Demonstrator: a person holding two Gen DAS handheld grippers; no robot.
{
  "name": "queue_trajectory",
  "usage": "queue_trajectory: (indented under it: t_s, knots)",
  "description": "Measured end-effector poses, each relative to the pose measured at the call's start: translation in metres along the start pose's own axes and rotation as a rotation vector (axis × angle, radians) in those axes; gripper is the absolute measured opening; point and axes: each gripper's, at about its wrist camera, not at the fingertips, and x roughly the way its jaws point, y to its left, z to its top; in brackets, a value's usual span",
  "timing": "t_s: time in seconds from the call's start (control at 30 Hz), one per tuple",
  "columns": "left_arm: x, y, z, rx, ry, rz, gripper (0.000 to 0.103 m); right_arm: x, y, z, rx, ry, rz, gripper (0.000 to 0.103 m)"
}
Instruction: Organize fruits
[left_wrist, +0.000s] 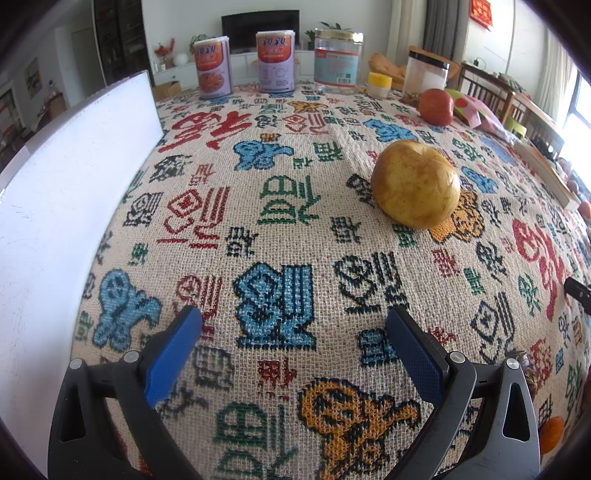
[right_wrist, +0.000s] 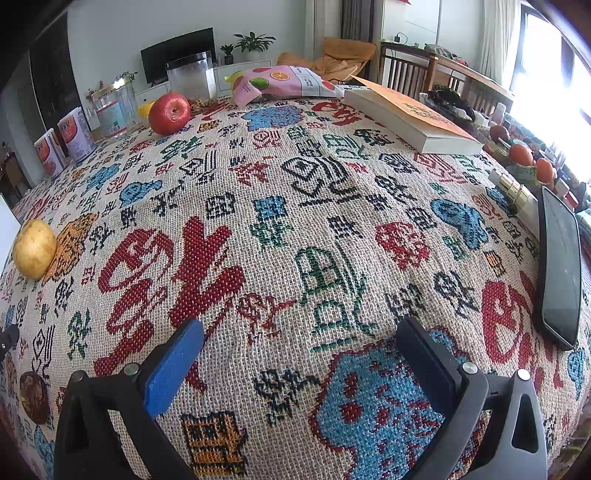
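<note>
The yellow pear lies on the patterned cloth that covers the counter, ahead and a little to the right of the left hand-held gripper and well apart from it. That gripper's blue-padded fingers stand wide apart over bare cloth with nothing between them. Farther back, near the far edge, a red apple sits on the cloth, well apart from the pear. Behind the apple stand a clear jar with a black lid and a small yellow-capped pot. Two purple cans and a larger clear jar with a gold lid line the far edge. A white board stands along the left side of the counter.

From the right wrist camera, the right hand-held gripper is likewise spread open and empty above the cloth. The pear shows at the far left, the apple at the back left. A thick book with an orange cover lies at the back right, a pink snack bag beyond it, and a dark phone lies flat by the right edge.
</note>
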Motion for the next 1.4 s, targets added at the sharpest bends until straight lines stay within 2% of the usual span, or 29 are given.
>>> queue_trajectory:
  t_s: [1.2, 1.27, 1.4]
  knots:
    - [0.0, 0.0, 0.0, -0.002, 0.0, -0.003, 0.101, 0.0, 0.0, 0.0, 0.0, 0.0, 0.001, 0.103]
    - [-0.001, 0.002, 0.001, -0.005, 0.0, -0.03, 0.1, 0.0, 0.0, 0.0, 0.0, -0.001, 0.001, 0.103]
    - [-0.013, 0.0, 0.007, -0.011, -0.006, -0.163, 0.1, 0.0, 0.0, 0.0, 0.0, -0.001, 0.001, 0.103]
